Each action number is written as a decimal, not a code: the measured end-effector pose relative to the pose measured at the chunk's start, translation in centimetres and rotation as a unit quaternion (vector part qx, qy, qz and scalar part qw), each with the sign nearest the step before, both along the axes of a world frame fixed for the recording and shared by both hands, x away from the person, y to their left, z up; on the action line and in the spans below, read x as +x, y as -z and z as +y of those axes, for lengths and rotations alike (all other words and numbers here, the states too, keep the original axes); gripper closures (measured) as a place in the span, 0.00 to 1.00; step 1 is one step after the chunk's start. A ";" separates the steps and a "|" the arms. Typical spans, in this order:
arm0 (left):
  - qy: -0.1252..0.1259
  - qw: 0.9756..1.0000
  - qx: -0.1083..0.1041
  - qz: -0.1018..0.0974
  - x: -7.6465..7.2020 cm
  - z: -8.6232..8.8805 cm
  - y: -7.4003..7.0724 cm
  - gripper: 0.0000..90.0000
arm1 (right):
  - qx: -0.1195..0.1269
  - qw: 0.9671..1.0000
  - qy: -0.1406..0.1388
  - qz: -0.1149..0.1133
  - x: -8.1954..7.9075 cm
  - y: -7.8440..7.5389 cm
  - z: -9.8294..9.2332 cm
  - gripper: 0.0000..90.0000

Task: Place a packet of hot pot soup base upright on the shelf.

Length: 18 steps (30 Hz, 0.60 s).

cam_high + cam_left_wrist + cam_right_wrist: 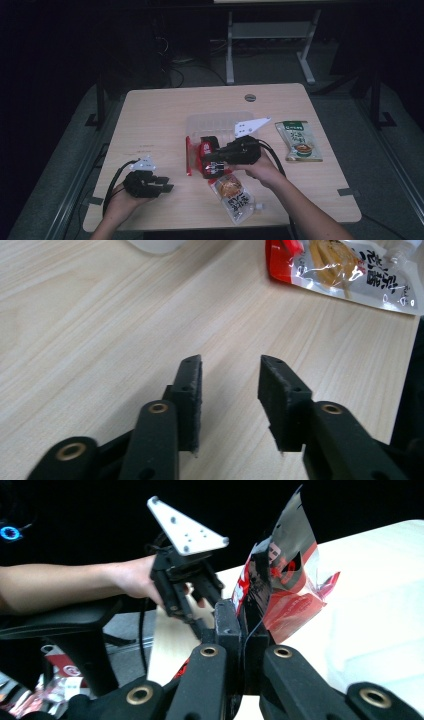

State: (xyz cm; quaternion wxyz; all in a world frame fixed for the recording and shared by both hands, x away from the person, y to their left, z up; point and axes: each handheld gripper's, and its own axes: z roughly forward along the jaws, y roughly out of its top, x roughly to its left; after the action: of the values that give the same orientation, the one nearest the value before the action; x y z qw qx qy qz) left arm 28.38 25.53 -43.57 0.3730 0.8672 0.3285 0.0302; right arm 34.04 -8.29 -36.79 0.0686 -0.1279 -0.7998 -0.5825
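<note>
Right gripper [243,630] pinching crinkly red-black foil packet [280,580] (glossy), pale woodgrain table [155,120]

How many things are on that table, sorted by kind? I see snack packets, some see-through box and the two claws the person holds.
Snack packets: 3, namely the green packet, the orange packet and the red-and-black packet, which the right claw grips
Clear plastic container: 1
Hand-held claws: 2, the right one and the left claw, open with nothing in it
Total: 6
</note>
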 end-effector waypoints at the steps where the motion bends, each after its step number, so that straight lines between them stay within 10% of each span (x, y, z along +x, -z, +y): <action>1: 0.000 1.000 0.000 0.000 0.0 0.0 0.0 0.63 | 0.000 1.000 0.000 0.000 0.0 0.0 0.0 1.00; 18: -0.006 1.000 0.016 -0.009 0.3 0.4 0.7 0.42 | 0.000 0.996 0.090 -0.010 3.3 -0.6 -3.8 1.00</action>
State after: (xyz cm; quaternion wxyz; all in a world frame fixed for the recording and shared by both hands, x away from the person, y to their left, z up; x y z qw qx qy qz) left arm 28.70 25.89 -44.23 0.3620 0.8707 0.3299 0.0451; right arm 37.38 -12.09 -36.21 0.0081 -0.1932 -0.7860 -0.5872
